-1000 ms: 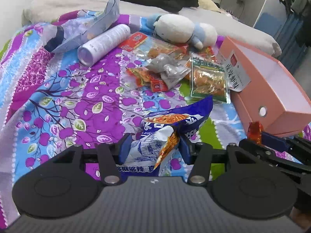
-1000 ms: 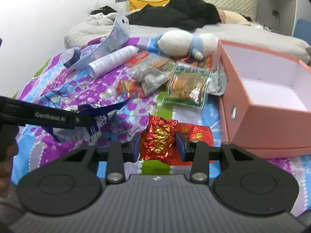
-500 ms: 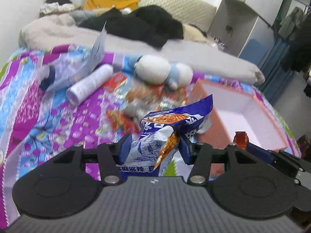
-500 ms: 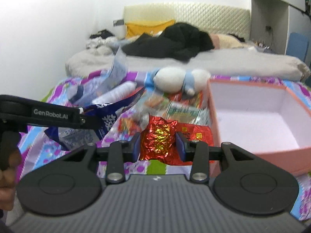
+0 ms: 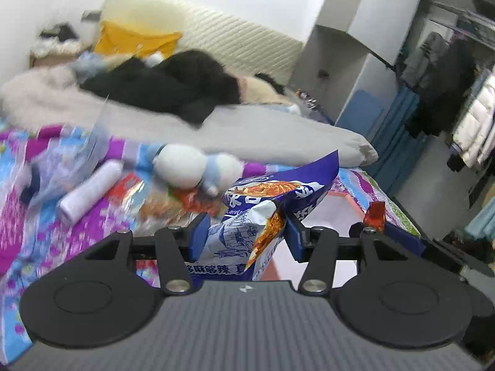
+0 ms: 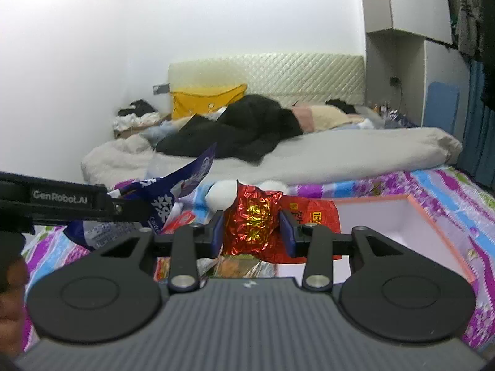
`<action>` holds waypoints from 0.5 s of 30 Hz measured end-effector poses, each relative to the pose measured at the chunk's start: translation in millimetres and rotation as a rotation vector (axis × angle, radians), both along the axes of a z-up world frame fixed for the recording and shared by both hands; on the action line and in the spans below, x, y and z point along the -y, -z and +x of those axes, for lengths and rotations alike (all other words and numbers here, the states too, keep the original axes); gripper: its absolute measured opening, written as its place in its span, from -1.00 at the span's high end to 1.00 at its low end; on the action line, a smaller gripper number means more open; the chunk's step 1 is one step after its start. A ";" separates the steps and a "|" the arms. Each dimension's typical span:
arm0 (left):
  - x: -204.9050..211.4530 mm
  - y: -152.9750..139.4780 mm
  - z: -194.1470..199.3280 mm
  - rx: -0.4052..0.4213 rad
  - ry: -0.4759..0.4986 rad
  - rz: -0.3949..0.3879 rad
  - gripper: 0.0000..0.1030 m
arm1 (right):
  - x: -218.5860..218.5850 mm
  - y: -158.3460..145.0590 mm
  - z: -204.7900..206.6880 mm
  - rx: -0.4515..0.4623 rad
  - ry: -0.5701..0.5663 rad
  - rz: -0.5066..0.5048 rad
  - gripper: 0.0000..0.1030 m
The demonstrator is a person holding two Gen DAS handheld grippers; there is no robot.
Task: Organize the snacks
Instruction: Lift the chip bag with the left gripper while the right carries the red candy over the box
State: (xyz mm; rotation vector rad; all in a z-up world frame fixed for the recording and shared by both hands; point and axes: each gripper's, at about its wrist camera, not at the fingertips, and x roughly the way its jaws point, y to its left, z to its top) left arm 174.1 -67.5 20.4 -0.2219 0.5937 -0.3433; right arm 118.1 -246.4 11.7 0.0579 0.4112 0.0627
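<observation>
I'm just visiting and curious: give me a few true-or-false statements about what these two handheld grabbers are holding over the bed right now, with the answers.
1. The left gripper holds a blue and white snack bag. True.
2. The right gripper has empty jaws. False: they clamp a crinkled red foil packet.
3. The pink box already holds several snacks. False: the visible inside looks bare.
4. A white plush toy lies on the patterned bedspread. True.
5. The box is closed by a lid. False: it stands open.

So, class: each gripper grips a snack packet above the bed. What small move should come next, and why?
Probably carry both over the pink box before releasing: the left gripper clamps the blue packet, the right gripper the red packet, and the box is open and looks empty.
</observation>
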 end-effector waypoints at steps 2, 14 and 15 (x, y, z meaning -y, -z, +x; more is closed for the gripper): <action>14.4 -9.5 1.1 0.021 0.021 0.013 -0.12 | 10.4 -6.7 1.2 0.014 0.018 -0.002 0.20; 98.7 -8.9 45.5 -0.007 0.142 0.013 -0.12 | 74.0 1.1 31.7 -0.018 0.144 -0.016 0.20; 106.1 -3.1 53.7 -0.019 0.151 0.017 -0.12 | 80.2 6.7 36.1 -0.032 0.154 -0.011 0.20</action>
